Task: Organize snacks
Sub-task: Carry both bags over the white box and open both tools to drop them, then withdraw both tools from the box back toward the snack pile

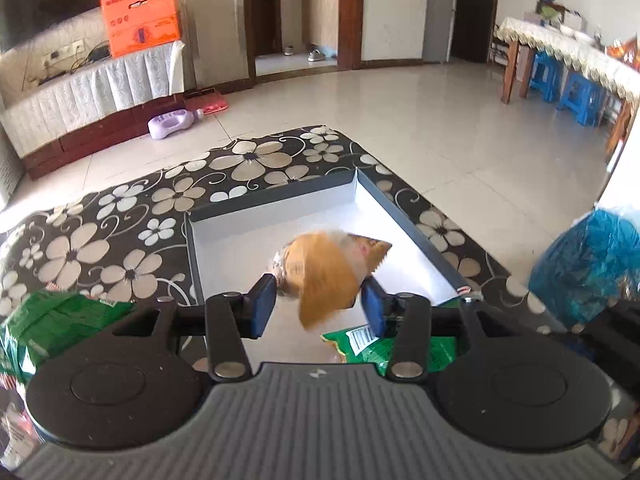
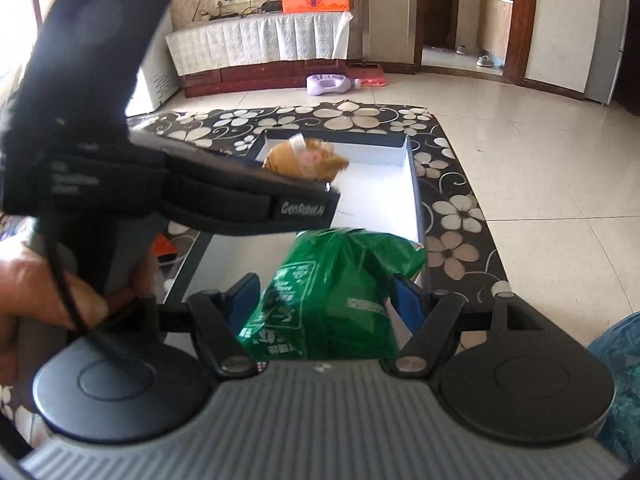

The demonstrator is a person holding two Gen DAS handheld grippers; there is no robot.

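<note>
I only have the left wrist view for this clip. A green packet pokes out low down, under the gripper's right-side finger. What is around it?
Observer: In the right wrist view that green packet sits between the fingers of the right gripper, at the near end of the tray. Whether the pads press on it I cannot tell.
Operator: Who carries the left gripper?
Observer: A bare hand wraps its handle, with a black cable running across the hand.
Operator: Any marking on it?
Observer: Yes, the left gripper has "GenRobot.AI" printed on its side.
</note>
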